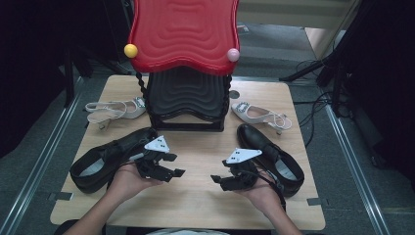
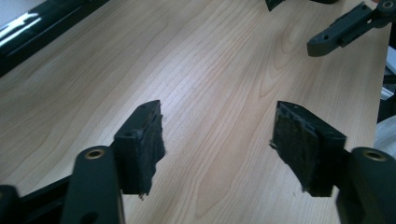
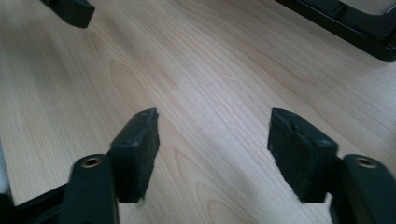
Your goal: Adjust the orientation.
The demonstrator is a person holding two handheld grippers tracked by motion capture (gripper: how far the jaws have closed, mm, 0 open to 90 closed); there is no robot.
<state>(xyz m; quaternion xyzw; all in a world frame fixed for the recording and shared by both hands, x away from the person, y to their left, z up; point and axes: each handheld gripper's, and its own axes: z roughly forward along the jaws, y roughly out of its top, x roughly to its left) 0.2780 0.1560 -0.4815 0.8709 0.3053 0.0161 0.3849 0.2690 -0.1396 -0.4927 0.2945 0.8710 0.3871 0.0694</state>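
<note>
The red rack (image 1: 183, 32) hides its shelf's rear; its top is cropped.

Shoes (image 1: 110, 156) flank the rack (image 1: 186, 105) on the table (image 1: 200, 196).

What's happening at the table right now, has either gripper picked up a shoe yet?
Not yet. A person holds the left gripper and right gripper low over the bare middle of the wooden table, jaws open and empty, pointing toward each other. A black shoe lies just outside the left hand, another black shoe beside the right. Two white heeled shoes flank the red and black shoe rack at the back. Its shelves look empty.
</note>
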